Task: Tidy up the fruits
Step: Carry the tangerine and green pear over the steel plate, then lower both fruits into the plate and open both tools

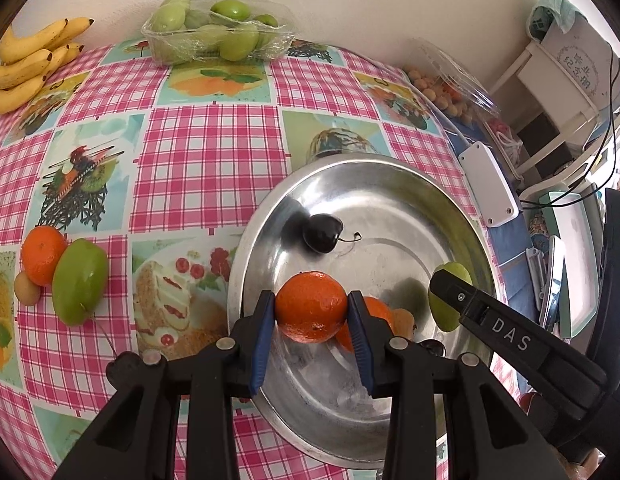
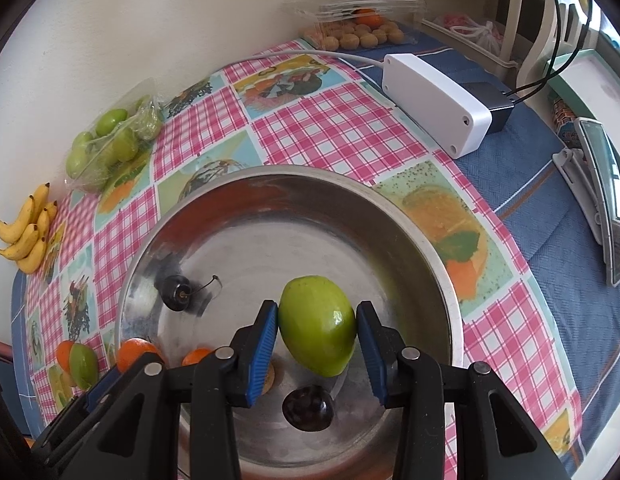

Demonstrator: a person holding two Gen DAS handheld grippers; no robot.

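We hold a small orange (image 1: 311,306) clamped between the blue pads of our left gripper (image 1: 311,312), above the near part of a shiny metal bowl (image 1: 373,172) that stands on the pink checked tablecloth (image 1: 198,152). Our right gripper (image 2: 317,326) is closed on a green fruit (image 2: 317,325), also over the bowl, and from the left camera we see it to the right, near the rim. Inside the bowl lie a dark cherry (image 1: 322,234) with its stalk, a second orange (image 1: 379,312) behind the one we hold, and another dark cherry (image 2: 308,408) below the green fruit. On the cloth to the left of the bowl sit one orange (image 1: 42,254) touching a green fruit (image 1: 80,282). Against the wall are bananas (image 1: 28,62) and a clear tray of green fruits (image 1: 218,32).
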